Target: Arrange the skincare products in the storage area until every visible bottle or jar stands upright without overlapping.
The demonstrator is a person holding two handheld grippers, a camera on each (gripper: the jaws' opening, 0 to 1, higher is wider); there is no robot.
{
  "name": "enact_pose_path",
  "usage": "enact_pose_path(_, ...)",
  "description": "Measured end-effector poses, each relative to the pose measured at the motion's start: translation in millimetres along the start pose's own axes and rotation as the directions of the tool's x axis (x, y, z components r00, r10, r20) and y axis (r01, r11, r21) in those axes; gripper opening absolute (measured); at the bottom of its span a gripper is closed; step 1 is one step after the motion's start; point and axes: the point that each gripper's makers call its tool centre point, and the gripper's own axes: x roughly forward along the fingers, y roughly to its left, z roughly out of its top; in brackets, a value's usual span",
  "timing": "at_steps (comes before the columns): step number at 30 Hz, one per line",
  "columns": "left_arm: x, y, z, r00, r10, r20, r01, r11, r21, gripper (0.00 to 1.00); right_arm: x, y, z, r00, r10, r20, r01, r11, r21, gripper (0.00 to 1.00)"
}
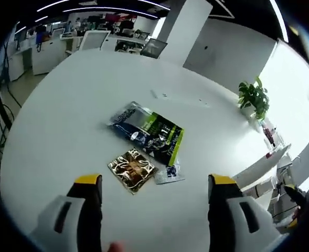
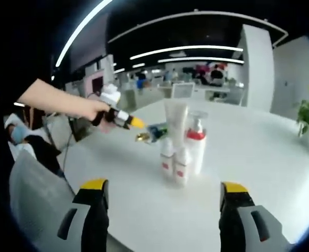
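the left gripper [image 1: 154, 197] is hovering with jaws spread wide and empty; just ahead, a gold sachet [image 1: 132, 169] is lying flat, a dark green-and-blue packet [image 1: 148, 131] beyond it on the white table [image 1: 65, 115]. the right gripper [image 2: 163, 202] is gaping empty too; ahead, small bottles [image 2: 174, 164], a pump bottle [image 2: 196, 143] and a tall tube [image 2: 175, 123] are standing upright, touching.

Upright skincare bottles [image 2: 181, 152] clustered on white table [image 2: 248, 157], beyond open-jawed right gripper [image 2: 164, 202].
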Motion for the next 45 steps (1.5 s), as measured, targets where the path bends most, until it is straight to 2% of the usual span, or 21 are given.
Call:
enact_pose_path(8,39,6.4,23.7,0.999,0.017,0.033,-0.016,1.0,-0.025,0.72,2,-2,-5.9,1.0,-0.008,-0.028,0.009,1.0,0.013,0.87)
enact_pose_path(12,53,12.3,21.8,1.0,0.031,0.006,-0.03,0.997,-0.077,0.64,3,-2,-7.5,0.999,-0.006,-0.038,0.007,1.0,0.016,0.86)
enact_pose_path(14,58,15.5,24.1,0.999,0.037,0.011,-0.036,0.995,-0.097,0.61,3,-2,-7.5,0.999,-0.009,-0.038,0.009,1.0,0.017,0.86)
enact_pose_path(19,65,12.9,28.5,0.999,0.04,0.022,-0.036,0.984,-0.174,0.57,2,-5,-7.7,0.999,-0.017,-0.036,0.019,0.999,0.037,0.85)
enact_pose_path(23,72,14.0,32.1,0.997,0.065,0.033,-0.059,0.985,-0.16,0.52,2,-6,-8.6,0.999,-0.017,-0.039,0.019,0.999,0.045,0.84)
enact_pose_path(26,75,19.0,28.8,0.995,0.095,0.029,-0.089,0.984,-0.153,0.45,3,-5,-9.9,0.999,-0.014,-0.045,0.016,0.999,0.044,0.84)
enact_pose_path(28,77,24.9,24.8,0.991,0.128,0.024,-0.123,0.981,-0.152,0.39,3,-5,-10.1,0.999,-0.014,-0.046,0.016,0.999,0.044,0.84)
enact_pose_path(32,81,37.3,27.0,0.981,0.187,0.044,-0.18,0.976,-0.121,0.29,3,-5,-11.5,0.999,-0.014,-0.051,0.017,0.999,0.048,0.83)
enact_pose_path(37,87,46.7,30.4,0.971,0.23,0.066,-0.219,0.965,-0.141,0.19,4,-4,-13.1,0.998,-0.011,-0.061,0.014,0.999,0.048,0.82)
enact_pose_path(40,92,50.1,31.5,0.97,0.232,0.068,-0.22,0.963,-0.153,0.12,4,-3,-13.5,0.998,-0.007,-0.065,0.01,0.999,0.049,0.82)
enact_pose_path(45,94,51.5,34.9,0.968,0.24,0.08,-0.224,0.96,-0.168,0.08,4,-3,-15.4,0.997,-0.006,-0.075,0.01,0.999,0.05,0.81)
